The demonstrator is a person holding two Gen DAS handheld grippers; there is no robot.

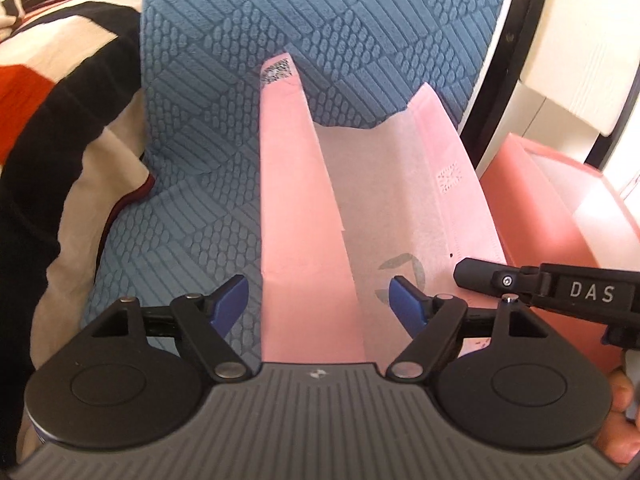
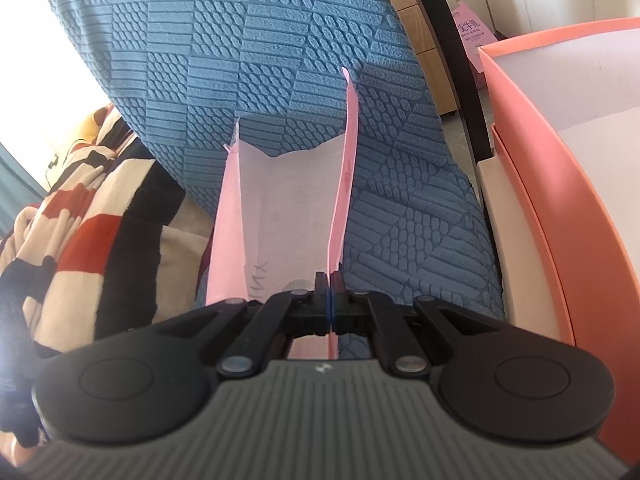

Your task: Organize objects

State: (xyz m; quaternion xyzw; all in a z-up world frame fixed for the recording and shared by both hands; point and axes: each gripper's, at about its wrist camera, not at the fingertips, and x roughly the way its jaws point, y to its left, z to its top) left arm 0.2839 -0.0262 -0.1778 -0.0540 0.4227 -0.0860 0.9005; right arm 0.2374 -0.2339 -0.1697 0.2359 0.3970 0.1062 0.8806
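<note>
A pink paper bag [image 1: 296, 200] with a white inside stands open-mouthed against a blue textured cushion [image 1: 320, 20]. My left gripper [image 1: 318, 286] is open; its blue pads straddle the bag's near left wall without touching it. The right gripper [image 1: 464, 272] comes in from the right at the bag's right wall. In the right wrist view the right gripper [image 2: 331, 280] is shut on the thin pink right wall of the bag [image 2: 288, 208], which rises straight ahead between the pads. The cushion [image 2: 240, 60] fills the background there.
A salmon-coloured box [image 1: 540, 220] stands right of the bag, its rim [image 2: 540, 160] close to the right gripper. A striped red, black and cream blanket [image 1: 60, 100] lies bunched at the left [image 2: 80, 220]. A hand [image 1: 620, 400] shows at the lower right.
</note>
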